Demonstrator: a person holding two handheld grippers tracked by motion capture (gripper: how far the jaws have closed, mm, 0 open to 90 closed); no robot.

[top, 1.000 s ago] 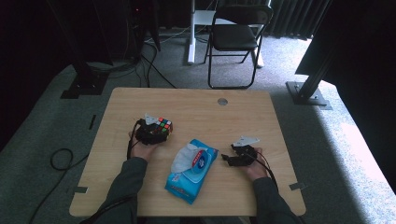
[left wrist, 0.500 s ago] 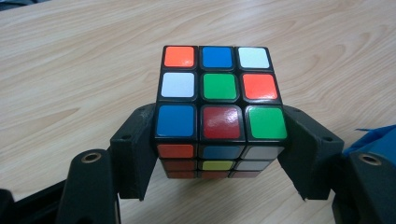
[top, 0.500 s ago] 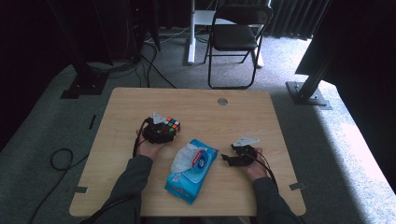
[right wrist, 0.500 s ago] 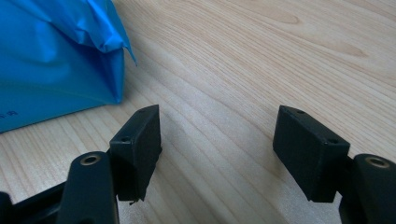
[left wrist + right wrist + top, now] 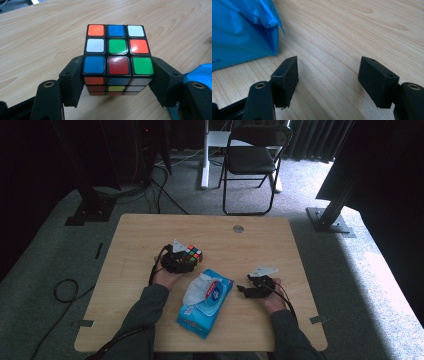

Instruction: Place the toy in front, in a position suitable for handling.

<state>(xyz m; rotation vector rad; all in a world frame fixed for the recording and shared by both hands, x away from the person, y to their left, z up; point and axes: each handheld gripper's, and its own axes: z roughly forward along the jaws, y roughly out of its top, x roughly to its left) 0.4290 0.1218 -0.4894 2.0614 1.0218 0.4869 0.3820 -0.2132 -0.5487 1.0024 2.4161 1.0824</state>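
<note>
At the near edge of a pale wooden table (image 5: 125,245), a person's two sleeved forearms come in, each hand working a black two-jaw gripper. Nearest the person, a blue pack of wet wipes (image 5: 206,304) lies flat between the arms, its white flap lifted at the top. Just to its right, the right gripper (image 5: 243,291) rests low over the table in the right hand (image 5: 272,297), pointing toward the pack. Seen from the right gripper view, its jaws stand wide apart with nothing but bare wood grain between them; a crinkled blue corner of the pack sits close beside the left jaw without touching it.

A little farther up the table, on the other side of the pack, the left hand (image 5: 167,278) holds the left gripper (image 5: 192,261), which has hold of a scrambled puzzle cube (image 5: 192,254). The left gripper view shows the two jaws set wide and pressed against opposite sides of the cube (image 5: 117,53) at its nearest row of squares, the cube sitting between them with orange, blue, white, green and red stickers facing up. The cube lies left of the table's centre, just beside the upper corner of the wipes pack.

Beyond the hands, a small round grey cap (image 5: 238,228) sits in the tabletop near the far edge. Behind the table, a dark folding chair (image 5: 252,157) stands on grey carpet, with cables trailing across the floor to its left.
</note>
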